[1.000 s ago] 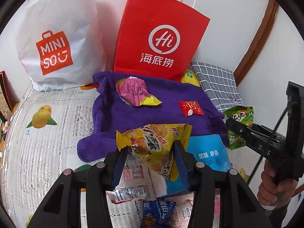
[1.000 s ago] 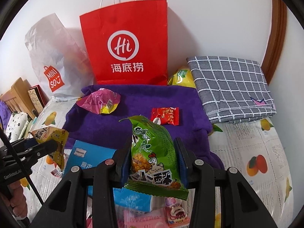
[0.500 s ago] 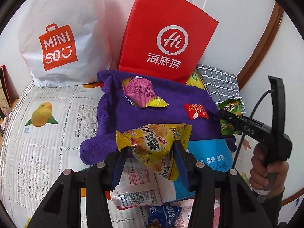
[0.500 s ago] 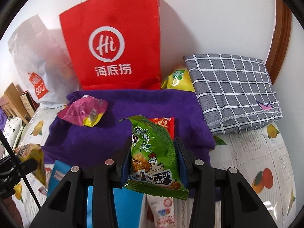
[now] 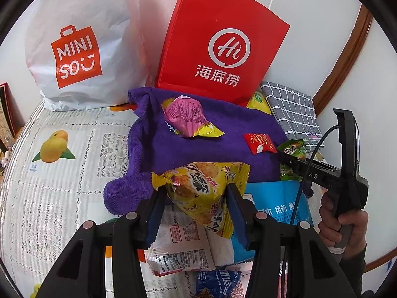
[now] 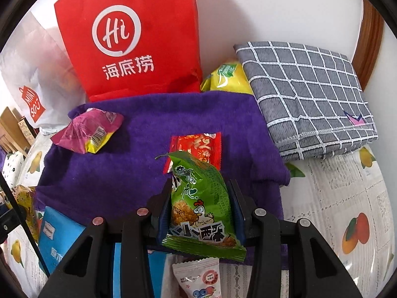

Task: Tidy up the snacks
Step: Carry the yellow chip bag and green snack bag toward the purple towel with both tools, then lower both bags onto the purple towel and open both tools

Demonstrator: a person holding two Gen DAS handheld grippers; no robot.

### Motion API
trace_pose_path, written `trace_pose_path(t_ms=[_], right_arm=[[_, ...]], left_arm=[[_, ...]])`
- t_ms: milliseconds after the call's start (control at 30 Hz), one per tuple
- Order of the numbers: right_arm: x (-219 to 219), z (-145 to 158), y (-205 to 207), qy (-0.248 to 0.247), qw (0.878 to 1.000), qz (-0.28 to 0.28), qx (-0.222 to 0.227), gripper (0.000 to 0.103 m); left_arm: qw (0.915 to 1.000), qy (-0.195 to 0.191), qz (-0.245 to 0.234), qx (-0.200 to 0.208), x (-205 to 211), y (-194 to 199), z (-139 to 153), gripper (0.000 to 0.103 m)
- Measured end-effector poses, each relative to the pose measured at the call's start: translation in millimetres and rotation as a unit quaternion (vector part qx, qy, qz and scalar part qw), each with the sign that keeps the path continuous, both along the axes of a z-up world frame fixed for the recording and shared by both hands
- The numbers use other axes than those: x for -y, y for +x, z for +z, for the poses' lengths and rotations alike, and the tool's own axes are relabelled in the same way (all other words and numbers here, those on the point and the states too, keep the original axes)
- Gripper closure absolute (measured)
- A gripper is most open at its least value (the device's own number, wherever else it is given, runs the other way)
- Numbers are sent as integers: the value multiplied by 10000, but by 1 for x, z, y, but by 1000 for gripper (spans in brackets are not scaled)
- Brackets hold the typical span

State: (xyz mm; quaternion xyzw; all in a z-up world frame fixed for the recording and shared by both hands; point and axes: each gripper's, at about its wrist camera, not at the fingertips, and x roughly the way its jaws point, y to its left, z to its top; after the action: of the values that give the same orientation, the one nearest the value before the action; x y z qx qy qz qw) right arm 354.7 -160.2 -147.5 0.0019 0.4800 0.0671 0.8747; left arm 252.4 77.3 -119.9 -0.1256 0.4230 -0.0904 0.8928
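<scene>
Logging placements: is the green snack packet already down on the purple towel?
No. The green snack packet is clamped between the right gripper's pads, above the purple towel.

The left gripper (image 5: 196, 198) pinches a yellow snack packet (image 5: 203, 188) between its blue pads (image 5: 154, 213). Just beyond the tips lies a purple towel (image 5: 173, 149), carrying a pink packet (image 5: 187, 118) ahead and a small red packet (image 5: 260, 143) ahead to the right. Past the towel a red bag (image 5: 220, 42) and a white bag (image 5: 79, 44) stand against the wall. Right of the tool, the right gripper (image 5: 287, 157), held by a hand (image 5: 345, 226), grips a green packet (image 5: 292, 149) over the towel's edge. Under the fingers lie a blue pack (image 5: 275, 206) and a white packet (image 5: 183, 253).
</scene>
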Motion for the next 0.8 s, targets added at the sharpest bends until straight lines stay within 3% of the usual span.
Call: trace_pose_path(t_ms=[467,633,800], right_arm=[[0,-6,3,-43,10000,15,-20,60],[0,-6,3,15,10000,78,-40,52],[-4,-2,-1,81,9997,222,58,37]], left_arm=[[10000,-8,3,-34,0,2,-1,56],[9999,6,127,-85,-4,3,-4,56],[9996,22,271,-83,-11,6,-3,56]])
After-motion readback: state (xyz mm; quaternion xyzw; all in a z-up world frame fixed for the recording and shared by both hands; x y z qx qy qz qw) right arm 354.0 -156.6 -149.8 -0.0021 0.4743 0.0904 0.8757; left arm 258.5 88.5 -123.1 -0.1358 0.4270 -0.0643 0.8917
